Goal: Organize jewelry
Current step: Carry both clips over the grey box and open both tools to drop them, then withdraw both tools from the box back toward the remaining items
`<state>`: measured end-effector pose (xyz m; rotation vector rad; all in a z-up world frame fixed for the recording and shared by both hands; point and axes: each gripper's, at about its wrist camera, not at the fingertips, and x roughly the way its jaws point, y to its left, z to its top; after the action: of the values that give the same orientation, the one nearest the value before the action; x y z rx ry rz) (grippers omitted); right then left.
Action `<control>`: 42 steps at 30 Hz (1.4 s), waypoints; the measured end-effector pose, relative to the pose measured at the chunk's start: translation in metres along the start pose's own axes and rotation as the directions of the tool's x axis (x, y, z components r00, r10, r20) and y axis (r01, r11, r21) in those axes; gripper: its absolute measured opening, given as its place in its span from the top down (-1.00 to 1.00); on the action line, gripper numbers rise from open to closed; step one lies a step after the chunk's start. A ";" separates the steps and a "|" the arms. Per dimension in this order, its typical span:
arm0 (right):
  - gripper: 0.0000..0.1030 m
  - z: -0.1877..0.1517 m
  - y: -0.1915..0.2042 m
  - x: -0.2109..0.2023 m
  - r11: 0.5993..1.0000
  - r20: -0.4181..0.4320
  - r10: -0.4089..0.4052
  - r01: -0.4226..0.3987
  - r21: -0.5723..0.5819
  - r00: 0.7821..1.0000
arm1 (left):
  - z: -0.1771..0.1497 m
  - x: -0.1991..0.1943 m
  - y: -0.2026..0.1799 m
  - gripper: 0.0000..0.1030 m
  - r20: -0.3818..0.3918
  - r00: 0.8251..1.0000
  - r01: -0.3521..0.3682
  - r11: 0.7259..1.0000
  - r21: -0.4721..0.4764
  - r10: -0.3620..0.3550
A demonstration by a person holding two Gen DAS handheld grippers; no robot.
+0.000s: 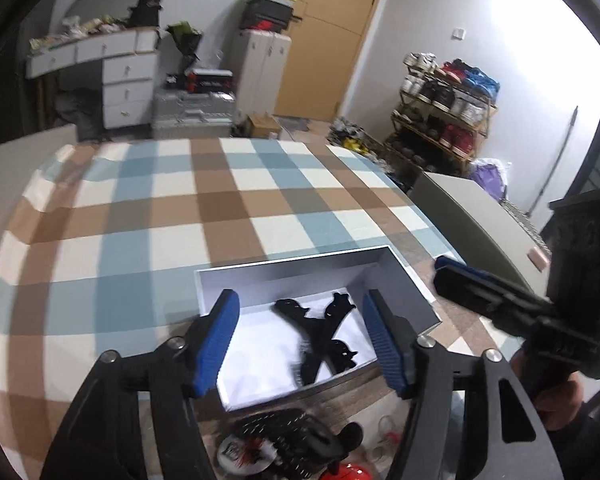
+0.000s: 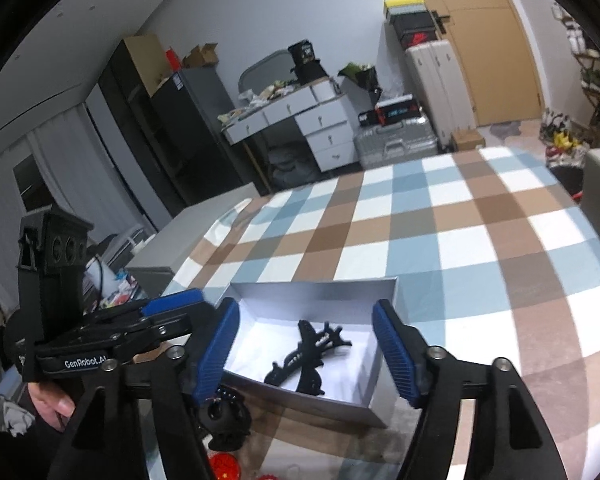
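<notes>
A shallow white box lies on the checked tablecloth. Two black hair clips lie crossed inside it. My left gripper is open and empty, hovering just above the box's near side. My right gripper is open and empty, also above the box's near side. In the left wrist view the right gripper reaches in from the right. In the right wrist view the left gripper comes in from the left. More black jewelry lies in front of the box.
A checked tablecloth covers the table. A red round item and a round badge lie near the front edge. A grey cabinet stands right of the table. Drawers, suitcases and a shoe rack stand beyond.
</notes>
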<state>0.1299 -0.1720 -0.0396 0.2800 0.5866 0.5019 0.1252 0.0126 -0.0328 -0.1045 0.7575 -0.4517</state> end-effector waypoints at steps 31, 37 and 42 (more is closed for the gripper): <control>-1.00 -0.031 0.062 -0.043 0.990 0.032 0.065 -0.061 -0.128 0.997 | -0.049 -0.069 0.011 -0.97 0.149 0.920 -0.350 0.931 -0.105 0.363; -1.00 -0.049 0.069 -0.023 0.989 -0.059 0.085 -0.092 -0.119 0.995 | -0.074 -0.071 0.030 -0.97 0.102 0.911 -0.381 0.911 -0.157 0.399; -1.00 -0.064 0.073 -0.006 0.989 -0.129 0.088 -0.102 -0.107 0.988 | -0.094 -0.069 0.041 -0.97 0.051 0.914 -0.388 0.904 -0.179 0.402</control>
<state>0.0605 -0.1067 -0.0600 0.1704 0.6654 0.6462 0.0317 0.0862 -0.0673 -0.1211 0.7082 0.0055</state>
